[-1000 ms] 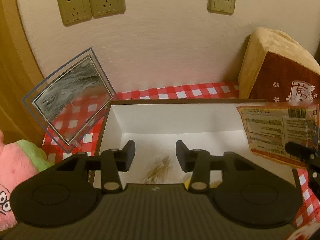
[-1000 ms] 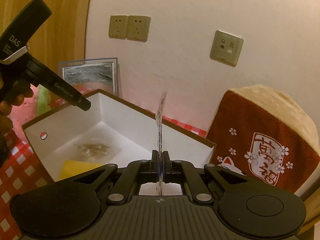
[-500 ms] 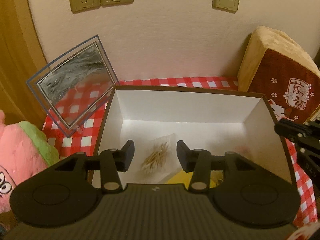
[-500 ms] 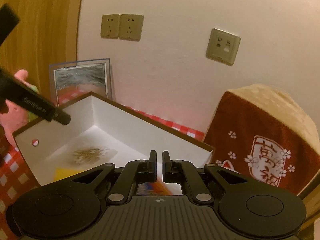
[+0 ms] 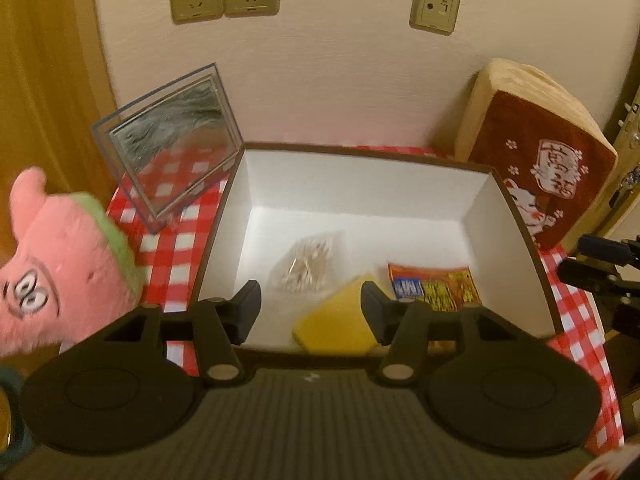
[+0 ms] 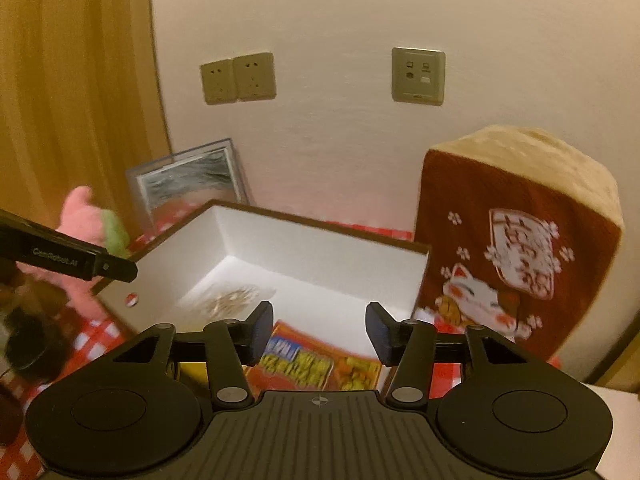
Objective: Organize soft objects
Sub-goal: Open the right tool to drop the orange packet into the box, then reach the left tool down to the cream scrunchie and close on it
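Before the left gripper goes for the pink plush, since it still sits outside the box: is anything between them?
Nothing visible. The pink plush sits on the checked cloth, left of the open left gripper and beside the box; the tilted frame stands further back.

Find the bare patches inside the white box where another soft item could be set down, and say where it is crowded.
The box floor is bare along the back wall and in the far right corner, behind the orange packet. The front is crowded: the bag of swabs, yellow sponge and packet lie close together there.
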